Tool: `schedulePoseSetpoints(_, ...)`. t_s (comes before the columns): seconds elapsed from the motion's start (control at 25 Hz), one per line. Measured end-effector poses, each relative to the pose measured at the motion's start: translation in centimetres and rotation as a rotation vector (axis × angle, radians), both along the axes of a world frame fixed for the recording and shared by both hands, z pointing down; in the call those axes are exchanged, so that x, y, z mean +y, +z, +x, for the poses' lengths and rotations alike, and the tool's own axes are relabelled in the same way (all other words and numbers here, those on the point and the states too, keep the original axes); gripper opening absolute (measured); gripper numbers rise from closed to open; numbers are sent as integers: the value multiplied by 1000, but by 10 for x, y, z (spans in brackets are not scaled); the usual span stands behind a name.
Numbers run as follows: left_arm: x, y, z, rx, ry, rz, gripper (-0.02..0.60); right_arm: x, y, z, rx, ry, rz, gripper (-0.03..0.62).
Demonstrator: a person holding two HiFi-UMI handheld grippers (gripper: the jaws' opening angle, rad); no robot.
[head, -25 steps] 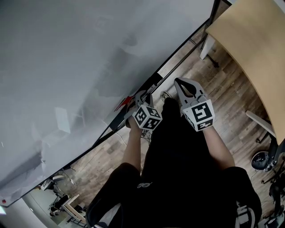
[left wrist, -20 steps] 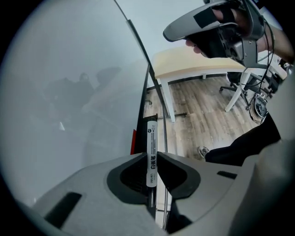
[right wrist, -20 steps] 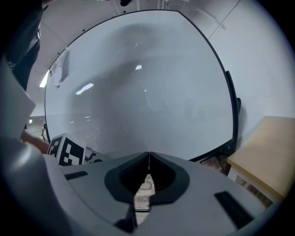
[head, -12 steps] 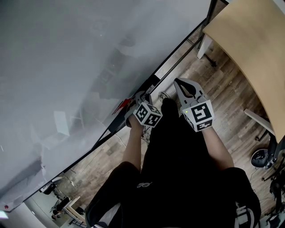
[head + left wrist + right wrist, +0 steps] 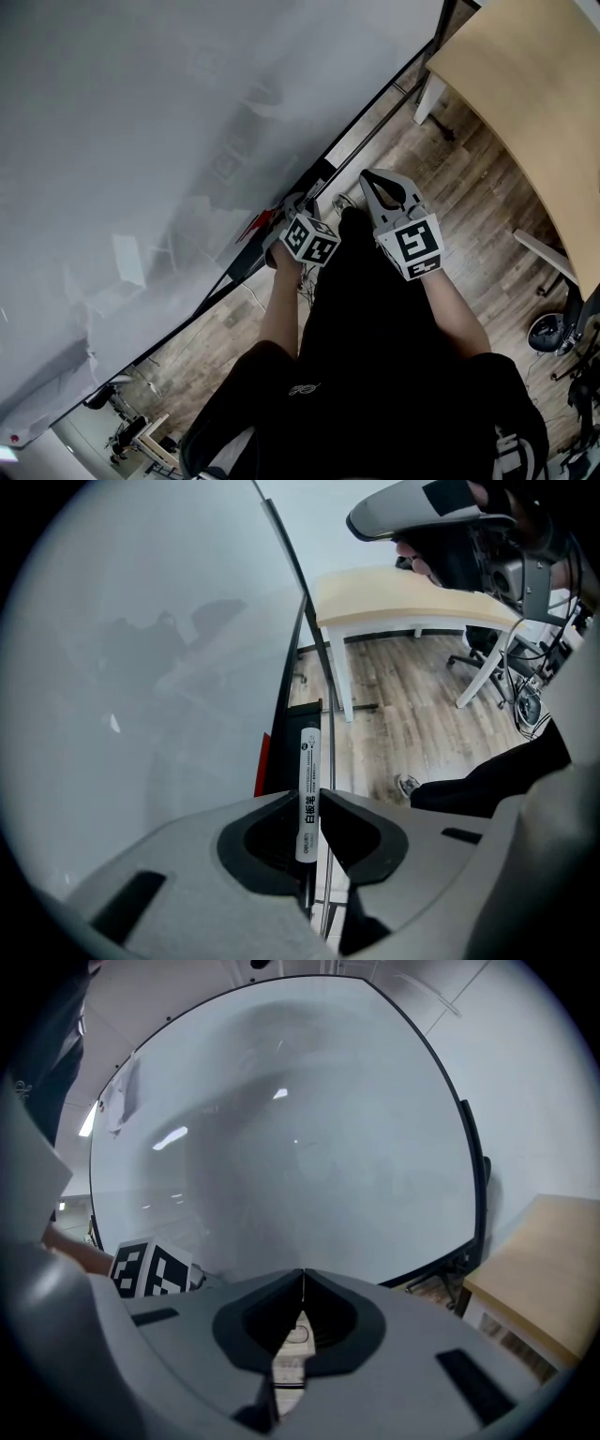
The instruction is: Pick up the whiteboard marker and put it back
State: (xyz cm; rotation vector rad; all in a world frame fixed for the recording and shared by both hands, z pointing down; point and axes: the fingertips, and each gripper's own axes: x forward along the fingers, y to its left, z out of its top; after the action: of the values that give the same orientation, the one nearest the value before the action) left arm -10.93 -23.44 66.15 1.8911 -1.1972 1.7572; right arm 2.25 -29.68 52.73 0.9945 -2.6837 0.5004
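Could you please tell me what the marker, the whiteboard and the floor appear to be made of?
Whiteboard marker: probably plastic, with a smooth white barrel and printed black lettering.
Whiteboard: a hard, glossy coated surface that shows soft reflections; the core cannot be told.
Floor: wood or wood-look planks with visible grain and seams; which one is unclear.

Soft, even indoor light falls on the whiteboard; its glossy face carries dull grey shadows and, in the right gripper view, small bright glints on its left half. Both gripper views bend strongly and blacken at the corners beyond the whiteboard. The foreground below it looks soft, perhaps out of focus, yet the whiteboard marker print stays sharp.
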Motion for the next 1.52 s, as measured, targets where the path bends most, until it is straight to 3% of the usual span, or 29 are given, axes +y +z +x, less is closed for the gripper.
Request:
schedulePoseSetpoints(0.28, -1, 2, 0, 32, -21, -35, 70, -3, -1, -4, -1, -5, 2, 3)
schedulePoseSetpoints(0.76, -2, -12, -4, 10, -48, 25, 101, 0, 4, -6, 15, -43, 5, 3)
schedulePoseSetpoints(1.12, 9, -80, -11, 73, -216, 257, 101, 28, -5, -33, -12, -179, 25, 3)
schedulePoseSetpoints(1.36, 34, -113, -15, 267, -416, 426, 100, 52, -16, -61, -29, -302, 53, 3)
schedulePoseSetpoints(1.52, 47, -149, -24, 351, -515, 602, 84, 69, -27, -86, -54, -356, 72, 2)
